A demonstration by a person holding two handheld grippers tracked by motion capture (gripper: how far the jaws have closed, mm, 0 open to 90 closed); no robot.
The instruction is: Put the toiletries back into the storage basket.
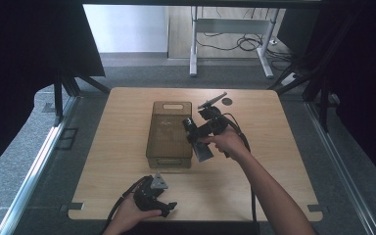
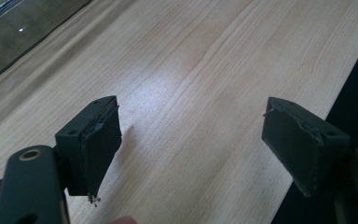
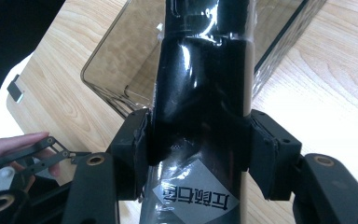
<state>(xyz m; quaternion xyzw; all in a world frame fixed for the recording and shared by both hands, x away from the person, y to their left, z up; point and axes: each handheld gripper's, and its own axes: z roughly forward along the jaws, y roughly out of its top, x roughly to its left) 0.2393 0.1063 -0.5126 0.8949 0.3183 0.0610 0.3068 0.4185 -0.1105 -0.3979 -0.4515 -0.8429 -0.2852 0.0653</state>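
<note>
A smoke-tinted clear bin [image 1: 169,105] stands lengthwise at the middle of the wooden table [image 1: 274,161]. My right gripper [image 1: 197,133] hovers by the bin's right wall, shut on a long black plastic-wrapped package [image 1: 199,142] with a grey label. In the right gripper view both pads [image 3: 133,140] press the package [image 3: 200,88] from either side, and the bin [image 3: 116,56] lies just beyond. My left gripper [image 1: 168,207] rests near the table's front edge. Its jaws [image 2: 196,135] stand wide apart over bare wood, with nothing between them.
A small dark round mark [image 1: 227,101] sits near the table's far edge. A white desk frame [image 1: 230,29] and cables stand on the floor behind. Dark curtains flank both sides. The left hand [image 3: 14,144] and its gripper show low left in the right gripper view.
</note>
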